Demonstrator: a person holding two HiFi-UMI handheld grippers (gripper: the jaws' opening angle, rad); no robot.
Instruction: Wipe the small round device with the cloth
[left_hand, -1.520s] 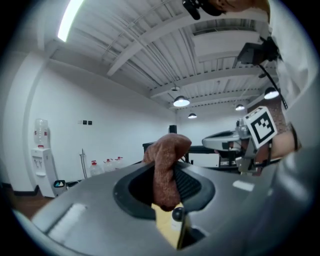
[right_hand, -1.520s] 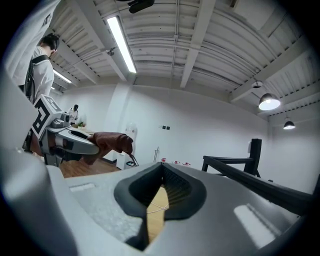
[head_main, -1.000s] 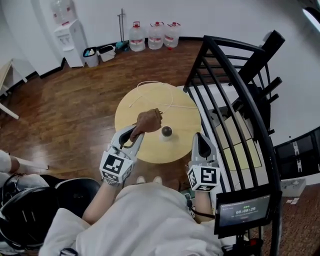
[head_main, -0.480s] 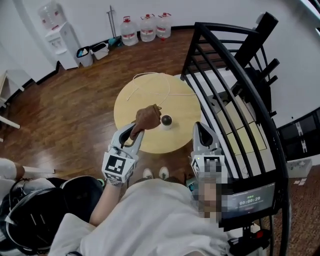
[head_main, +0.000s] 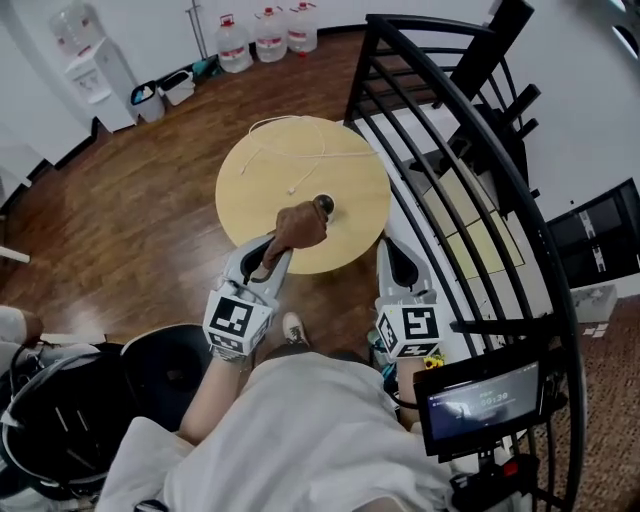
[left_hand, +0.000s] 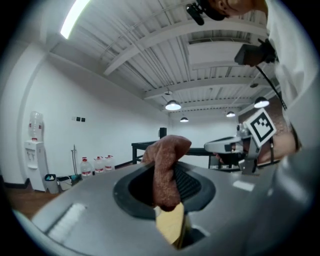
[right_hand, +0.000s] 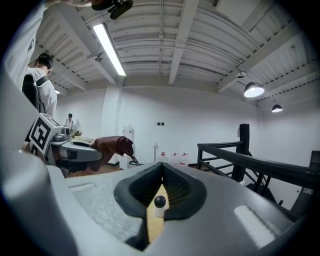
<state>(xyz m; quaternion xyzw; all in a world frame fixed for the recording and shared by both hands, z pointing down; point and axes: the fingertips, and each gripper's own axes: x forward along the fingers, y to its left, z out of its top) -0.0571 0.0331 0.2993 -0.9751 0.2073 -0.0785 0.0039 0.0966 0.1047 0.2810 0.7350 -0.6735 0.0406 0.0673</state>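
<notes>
The small round device (head_main: 324, 205), a dark ball on a pale base, stands on the round wooden table (head_main: 260, 170) near its front edge. My left gripper (head_main: 283, 243) is shut on a brown cloth (head_main: 297, 227), whose bunched end reaches the device's left side. In the left gripper view the cloth (left_hand: 165, 165) hangs between the pads. My right gripper (head_main: 393, 250) is shut and empty, off the table's right front edge. Through its narrow slit the device (right_hand: 159, 201) shows ahead, and the cloth (right_hand: 112, 145) is at the left.
A white cord (head_main: 290, 150) lies looped on the table's far half. A black metal stair railing (head_main: 450, 150) runs close along the right. Water jugs (head_main: 268, 25), bins (head_main: 160, 90) and a dispenser (head_main: 85, 70) line the far wall. A black seat (head_main: 60, 420) is at lower left.
Both grippers have come forward toward the table. The cloth, which was apart from the device on its left, now reaches it.
</notes>
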